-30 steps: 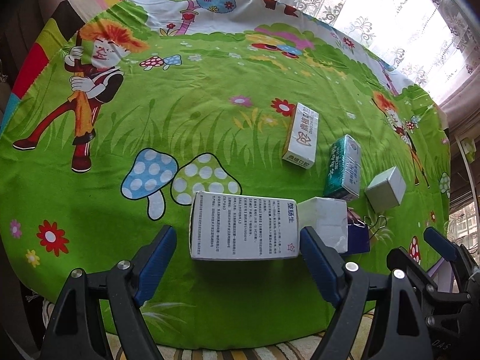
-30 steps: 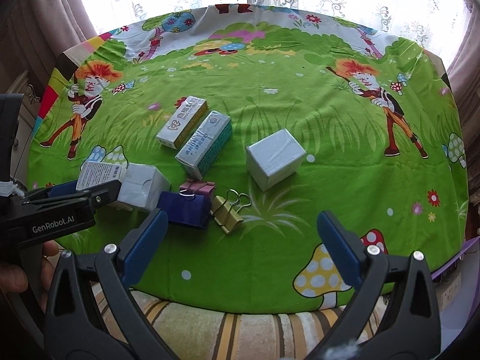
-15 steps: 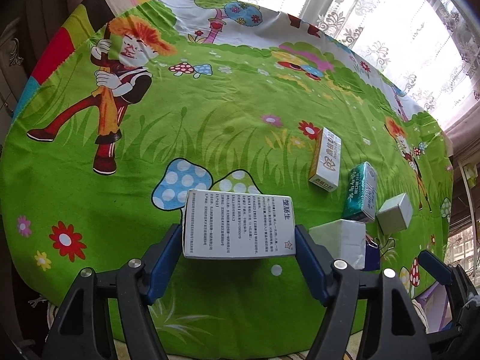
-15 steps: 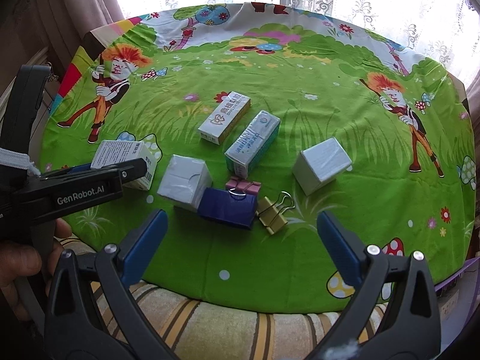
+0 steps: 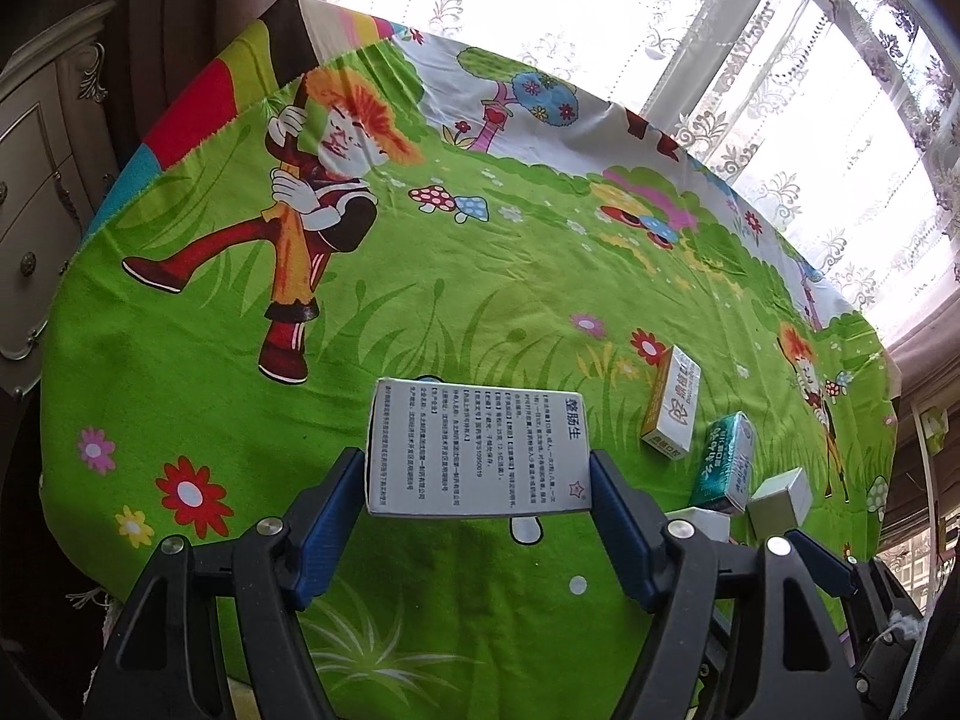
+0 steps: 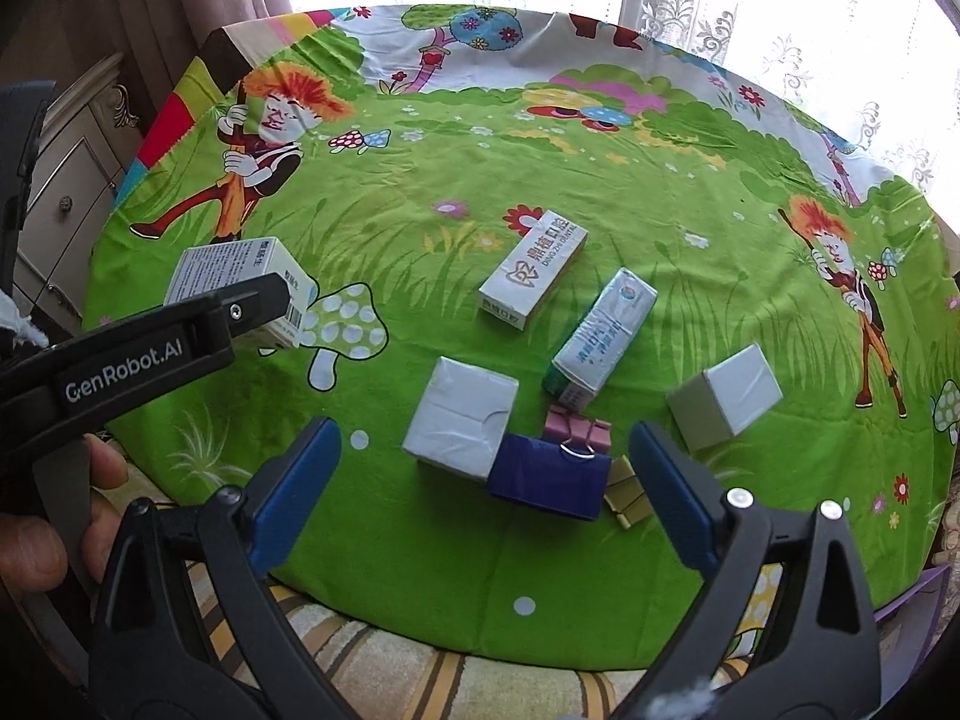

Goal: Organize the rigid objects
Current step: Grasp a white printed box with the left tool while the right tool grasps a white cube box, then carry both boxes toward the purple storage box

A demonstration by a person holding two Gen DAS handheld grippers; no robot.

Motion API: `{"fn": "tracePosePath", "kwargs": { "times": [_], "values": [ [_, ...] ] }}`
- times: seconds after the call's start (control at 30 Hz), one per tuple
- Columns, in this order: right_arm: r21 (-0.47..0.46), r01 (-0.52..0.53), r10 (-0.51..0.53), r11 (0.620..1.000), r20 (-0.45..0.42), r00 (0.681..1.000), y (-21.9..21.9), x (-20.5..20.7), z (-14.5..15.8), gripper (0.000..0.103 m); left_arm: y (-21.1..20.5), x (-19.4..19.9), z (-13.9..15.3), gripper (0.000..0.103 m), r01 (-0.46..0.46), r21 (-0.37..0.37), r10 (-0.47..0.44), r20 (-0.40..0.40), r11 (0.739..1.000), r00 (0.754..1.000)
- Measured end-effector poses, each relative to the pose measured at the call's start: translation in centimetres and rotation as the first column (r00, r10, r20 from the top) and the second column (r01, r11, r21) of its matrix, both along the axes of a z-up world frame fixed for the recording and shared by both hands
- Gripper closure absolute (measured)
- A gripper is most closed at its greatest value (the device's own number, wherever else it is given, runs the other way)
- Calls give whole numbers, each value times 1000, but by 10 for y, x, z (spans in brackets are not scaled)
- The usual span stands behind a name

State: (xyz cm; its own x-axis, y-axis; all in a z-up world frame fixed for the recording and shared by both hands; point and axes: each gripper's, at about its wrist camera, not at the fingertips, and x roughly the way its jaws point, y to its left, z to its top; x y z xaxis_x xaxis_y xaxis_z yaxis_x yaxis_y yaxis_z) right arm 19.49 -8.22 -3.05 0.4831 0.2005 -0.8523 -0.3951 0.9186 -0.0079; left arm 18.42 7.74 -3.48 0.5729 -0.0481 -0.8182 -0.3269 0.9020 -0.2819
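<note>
My left gripper (image 5: 477, 498) is shut on a white text-printed box (image 5: 477, 450) and holds it above the green cartoon cloth; the box also shows in the right wrist view (image 6: 240, 282). My right gripper (image 6: 486, 480) is open and empty, hovering above a white box (image 6: 459, 426) and a dark blue binder clip (image 6: 549, 477). Beyond them lie a pink clip (image 6: 576, 429), a yellow clip (image 6: 624, 495), a white-and-orange carton (image 6: 531, 270), a teal carton (image 6: 603, 339) and a grey-white cube (image 6: 723, 399).
The round table's cloth (image 5: 480, 276) hangs over the near edge above a striped rug (image 6: 420, 678). A cream cabinet (image 5: 42, 168) stands at the left. Curtains and a window are behind the table.
My left gripper closed on the text-printed box and lifted it off the cloth, moving left. My right gripper moved closer to the white box and clips, still open.
</note>
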Motion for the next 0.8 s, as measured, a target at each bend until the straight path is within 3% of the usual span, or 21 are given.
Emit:
{"fn": "tracePosePath", "kwargs": {
  "times": [0.17, 0.3, 0.8],
  "values": [
    [-22, -17, 16, 1000, -23, 1000, 7, 6, -9, 27, -1, -2, 1, 29, 2, 1, -2, 11, 1000, 1000],
    [-10, -33, 32, 999, -58, 998, 8, 8, -16, 58, -1, -3, 2, 29, 4, 3, -4, 15, 1000, 1000],
    [52, -17, 15, 999, 44, 999, -18, -19, 20, 61, -22, -23, 29, 30, 39, 4, -39, 62, 999, 997]
  ]
}}
